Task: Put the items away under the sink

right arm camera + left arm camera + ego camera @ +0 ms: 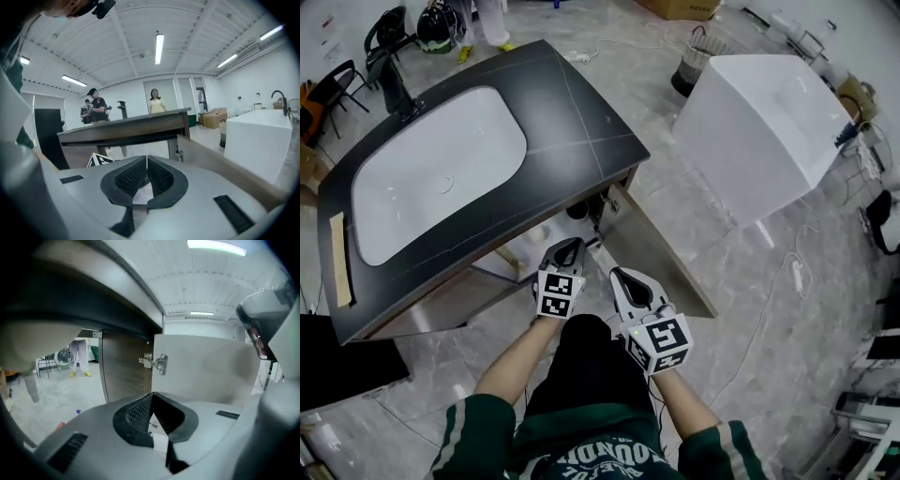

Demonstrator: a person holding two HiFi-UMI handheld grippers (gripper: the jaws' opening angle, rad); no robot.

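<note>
The dark vanity top with its white sink basin stands ahead of me. Its cabinet door hangs open to the right, and a dark round item shows inside the cabinet below the top. My left gripper is shut with nothing between its tips, just in front of the cabinet opening. In the left gripper view its tips meet before the hinge of the open door. My right gripper is beside it, shut and empty, its tips level with the countertop edge.
A white bathtub stands at the right, with a bin behind it. A cable trails over the grey floor. Chairs stand at the far left. People stand behind the counter.
</note>
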